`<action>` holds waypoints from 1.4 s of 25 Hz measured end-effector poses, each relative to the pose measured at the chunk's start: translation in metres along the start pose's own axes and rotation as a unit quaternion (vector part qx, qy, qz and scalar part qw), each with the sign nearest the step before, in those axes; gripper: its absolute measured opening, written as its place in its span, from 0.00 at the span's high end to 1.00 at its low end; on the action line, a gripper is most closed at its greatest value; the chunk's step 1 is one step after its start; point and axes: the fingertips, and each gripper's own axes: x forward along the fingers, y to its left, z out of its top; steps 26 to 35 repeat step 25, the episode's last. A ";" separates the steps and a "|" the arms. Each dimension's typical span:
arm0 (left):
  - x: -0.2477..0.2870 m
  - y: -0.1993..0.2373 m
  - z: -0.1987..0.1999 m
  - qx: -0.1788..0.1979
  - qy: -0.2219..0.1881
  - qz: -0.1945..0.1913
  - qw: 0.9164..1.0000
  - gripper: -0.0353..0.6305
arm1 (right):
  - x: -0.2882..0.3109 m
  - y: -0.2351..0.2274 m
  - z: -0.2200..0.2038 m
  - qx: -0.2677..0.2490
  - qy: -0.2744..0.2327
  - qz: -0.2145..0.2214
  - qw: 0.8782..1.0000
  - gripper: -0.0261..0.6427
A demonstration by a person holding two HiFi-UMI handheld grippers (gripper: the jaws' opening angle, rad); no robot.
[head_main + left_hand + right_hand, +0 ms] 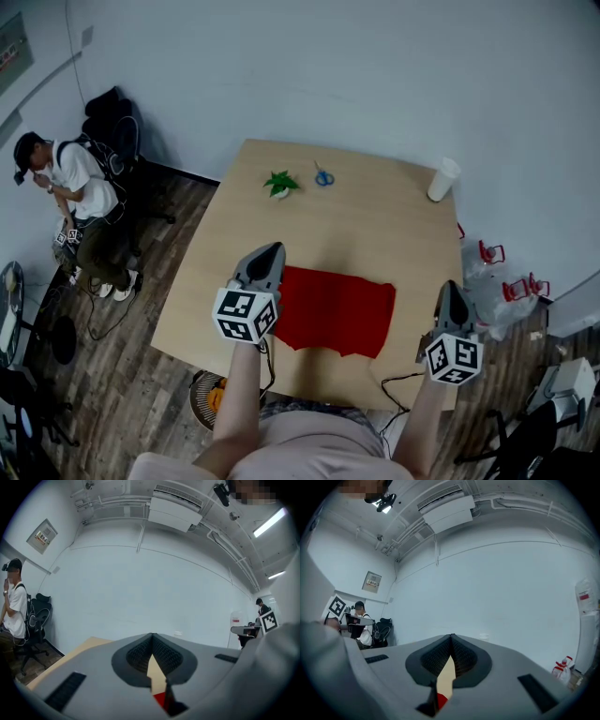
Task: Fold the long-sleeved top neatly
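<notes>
1. Head view: left gripper [271, 249] and right gripper [448, 287] hang closed and empty above the bench [375, 225].
2. Between them, the red long-sleeved top [337, 309] lies as a compact rectangle; folding looks nearly finished.
3. Any further fold needs a gripper opened at an edge.

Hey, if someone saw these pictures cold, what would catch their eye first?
The red top, lying as a flat rectangle near the front edge of the wooden table. Next, the left tool and right tool with their marker cubes, held level at its left edge and off to its right, both shut and empty. Along the far edge sit a small plant, scissors and a white cup.
</notes>
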 end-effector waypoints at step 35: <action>0.009 -0.010 -0.004 0.014 0.010 -0.010 1.000 0.94 | 0.008 0.002 -0.008 -0.003 0.014 0.015 1.000 0.95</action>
